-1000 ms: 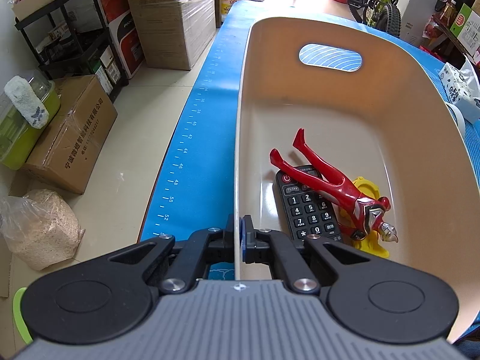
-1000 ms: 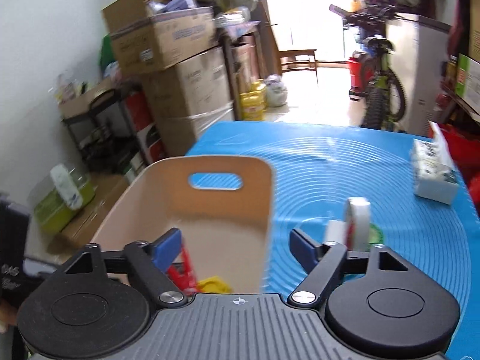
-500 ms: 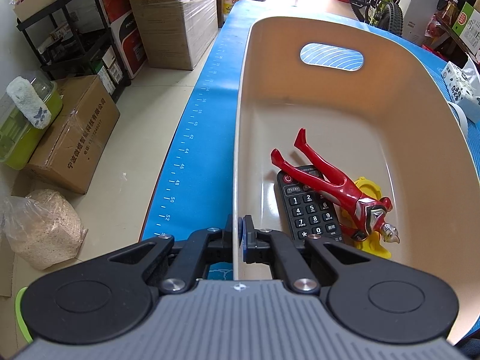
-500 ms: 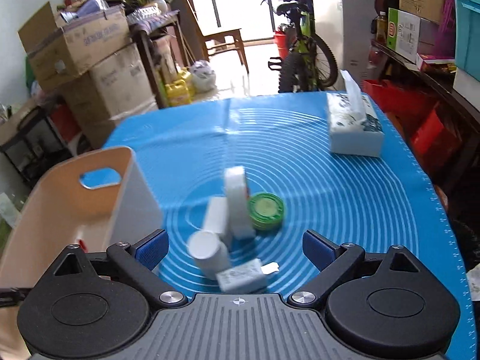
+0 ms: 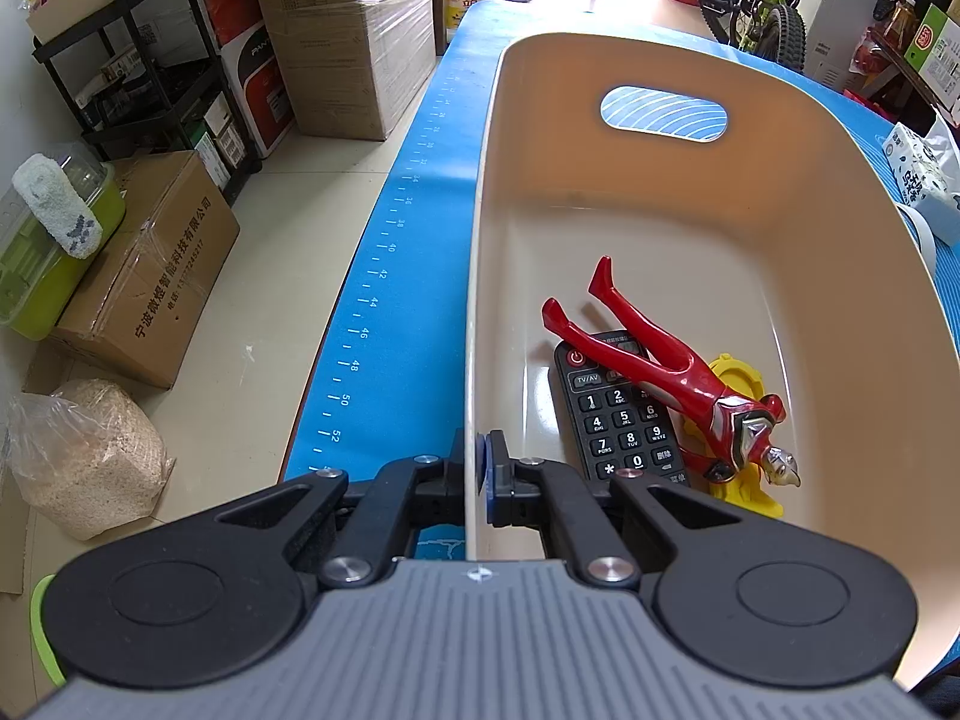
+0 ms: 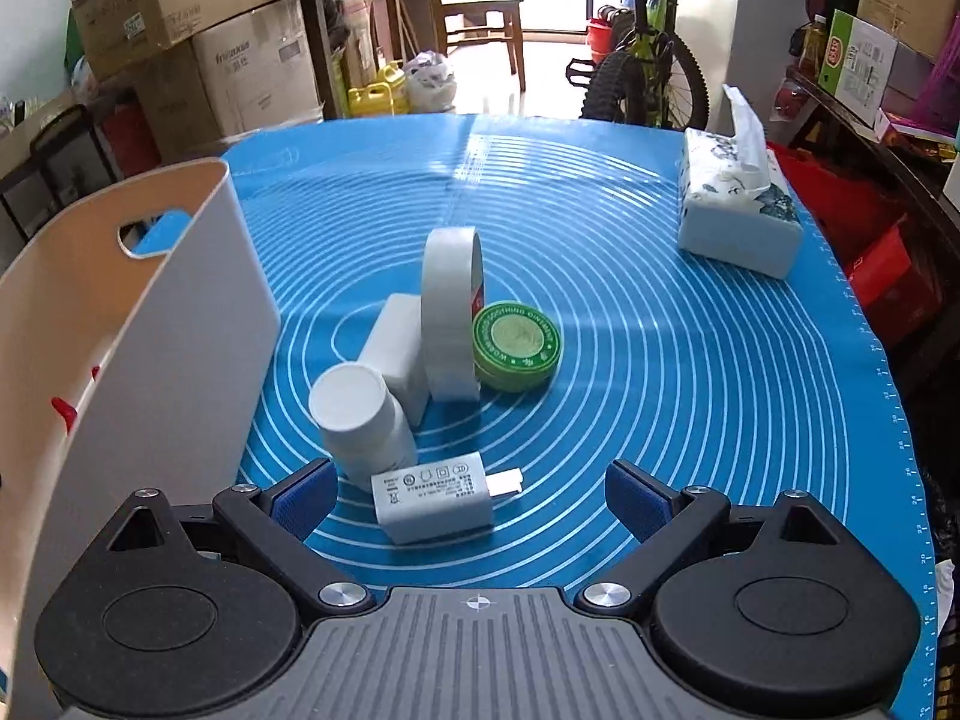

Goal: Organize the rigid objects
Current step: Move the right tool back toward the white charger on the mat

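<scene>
Your left gripper (image 5: 478,461) was clamped on the near rim of the beige bin (image 5: 852,276), which held a black remote (image 5: 621,420) and a red figure (image 5: 672,372) at lower centre. Your right gripper (image 6: 471,501) stood wide open with nothing pressed, the white charger (image 6: 429,504) on the blue surface (image 6: 690,372) between its fingers; a white bottle (image 6: 360,417), tape roll (image 6: 450,312) and green tin (image 6: 517,345) sat mid-frame.

Cluttered home storage room: stacked cardboard boxes (image 6: 180,6), a bicycle (image 6: 645,60), a wooden chair (image 6: 480,18), oil jugs (image 6: 378,96) beyond the counter's (image 6: 660,312) far edge.
</scene>
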### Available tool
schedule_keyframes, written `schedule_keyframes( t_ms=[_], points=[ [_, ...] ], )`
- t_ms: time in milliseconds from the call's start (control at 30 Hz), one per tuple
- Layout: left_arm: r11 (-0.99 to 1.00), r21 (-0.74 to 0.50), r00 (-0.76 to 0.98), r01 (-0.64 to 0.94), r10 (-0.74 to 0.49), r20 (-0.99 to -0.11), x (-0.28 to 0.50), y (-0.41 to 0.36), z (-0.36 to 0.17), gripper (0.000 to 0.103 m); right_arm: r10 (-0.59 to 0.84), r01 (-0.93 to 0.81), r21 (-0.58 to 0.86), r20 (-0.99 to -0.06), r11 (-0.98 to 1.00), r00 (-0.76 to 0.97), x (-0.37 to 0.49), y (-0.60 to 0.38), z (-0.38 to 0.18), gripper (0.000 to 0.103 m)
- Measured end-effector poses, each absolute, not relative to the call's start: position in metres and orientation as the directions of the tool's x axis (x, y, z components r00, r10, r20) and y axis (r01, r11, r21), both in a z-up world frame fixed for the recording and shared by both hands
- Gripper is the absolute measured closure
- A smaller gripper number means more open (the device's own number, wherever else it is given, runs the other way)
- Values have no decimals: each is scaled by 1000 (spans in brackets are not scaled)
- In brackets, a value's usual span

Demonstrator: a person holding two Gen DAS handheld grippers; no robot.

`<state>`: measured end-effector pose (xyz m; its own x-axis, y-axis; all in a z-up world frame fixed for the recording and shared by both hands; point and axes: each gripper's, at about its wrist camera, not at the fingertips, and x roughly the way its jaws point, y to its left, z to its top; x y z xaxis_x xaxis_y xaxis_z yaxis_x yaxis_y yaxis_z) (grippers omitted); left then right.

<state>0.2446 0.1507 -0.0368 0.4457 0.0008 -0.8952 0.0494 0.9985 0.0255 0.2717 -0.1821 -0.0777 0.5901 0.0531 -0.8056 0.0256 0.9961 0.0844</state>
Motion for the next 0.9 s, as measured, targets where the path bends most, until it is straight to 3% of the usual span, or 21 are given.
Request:
schedule_keyframes(
  t_ms=[200,400,667,767,900],
  points=[
    [998,27,446,49,2,-895,245,151,-37,97,52,-20,50,-820,999,570,277,-175,-91,8],
    [998,31,446,49,6,-895,244,151,-36,97,36,-67,-2,-823,998,567,281,-168,-101,16],
    [998,32,447,51,6,-895,244,151,-36,97,63,-49,42,-811,998,581,284,-180,-112,21],
    [998,31,446,50,6,-895,244,151,-36,97,91,-91,46,-806,995,584,282,-175,-109,37],
    [998,32,446,50,6,-895,244,151,-36,97,71,-106,13,-820,994,568,281,-167,-105,39]
  ],
)
